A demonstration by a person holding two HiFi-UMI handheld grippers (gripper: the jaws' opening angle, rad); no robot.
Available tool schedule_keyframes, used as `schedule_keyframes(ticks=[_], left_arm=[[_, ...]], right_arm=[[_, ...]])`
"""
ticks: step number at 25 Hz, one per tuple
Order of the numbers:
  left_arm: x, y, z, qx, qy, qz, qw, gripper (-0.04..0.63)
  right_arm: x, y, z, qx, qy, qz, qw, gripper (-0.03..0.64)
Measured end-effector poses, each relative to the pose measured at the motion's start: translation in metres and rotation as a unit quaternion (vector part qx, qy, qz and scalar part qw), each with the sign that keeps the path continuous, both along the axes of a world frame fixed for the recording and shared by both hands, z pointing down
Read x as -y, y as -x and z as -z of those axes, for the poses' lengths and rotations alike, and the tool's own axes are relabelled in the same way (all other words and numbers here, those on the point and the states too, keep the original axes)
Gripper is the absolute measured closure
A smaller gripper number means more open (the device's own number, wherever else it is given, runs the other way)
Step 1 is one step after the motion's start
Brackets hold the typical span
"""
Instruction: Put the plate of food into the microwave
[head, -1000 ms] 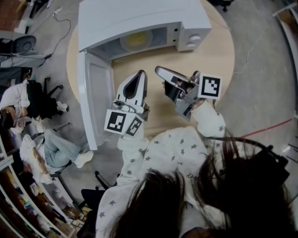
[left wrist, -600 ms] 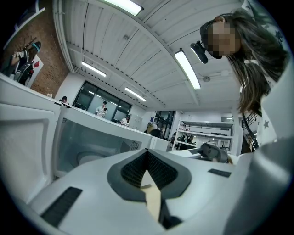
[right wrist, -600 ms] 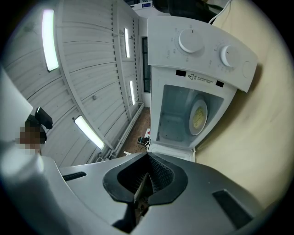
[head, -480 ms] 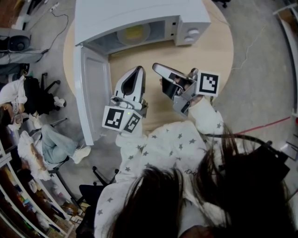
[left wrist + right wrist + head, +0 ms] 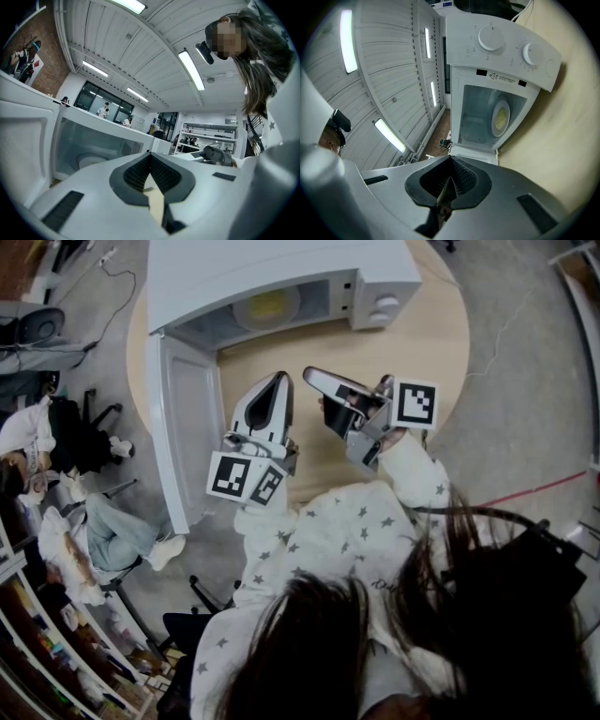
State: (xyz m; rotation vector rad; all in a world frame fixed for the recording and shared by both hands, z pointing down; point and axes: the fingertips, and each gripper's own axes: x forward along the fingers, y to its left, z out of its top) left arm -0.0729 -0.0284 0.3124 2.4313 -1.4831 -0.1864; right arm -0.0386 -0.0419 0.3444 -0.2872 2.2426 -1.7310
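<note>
- Head view: the plate of food (image 5: 269, 307) sits inside the open microwave (image 5: 281, 268).
- The left gripper (image 5: 278, 381) and right gripper (image 5: 309, 377) hover before the opening, both pinched closed and empty.
- The door (image 5: 192, 427) hangs open leftward, nearest the left gripper.

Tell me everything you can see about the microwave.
The microwave is a white box standing on the round wooden table. Its door is swung wide open at its left. Two round knobs sit on the right-hand panel. Inside, a plate of yellow food rests in the cavity.
</note>
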Motion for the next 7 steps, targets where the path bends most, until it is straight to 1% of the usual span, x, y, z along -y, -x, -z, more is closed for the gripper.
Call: schedule_keyframes(ticks=[7], left_arm=[[-0.0001,-0.0022,-0.0070,0.001,0.012,-0.002,0.9999,0.594]], right_arm=[[-0.0005,-0.0009,-0.0044,-0.001,0.005,0.001,1.000,0.612]])
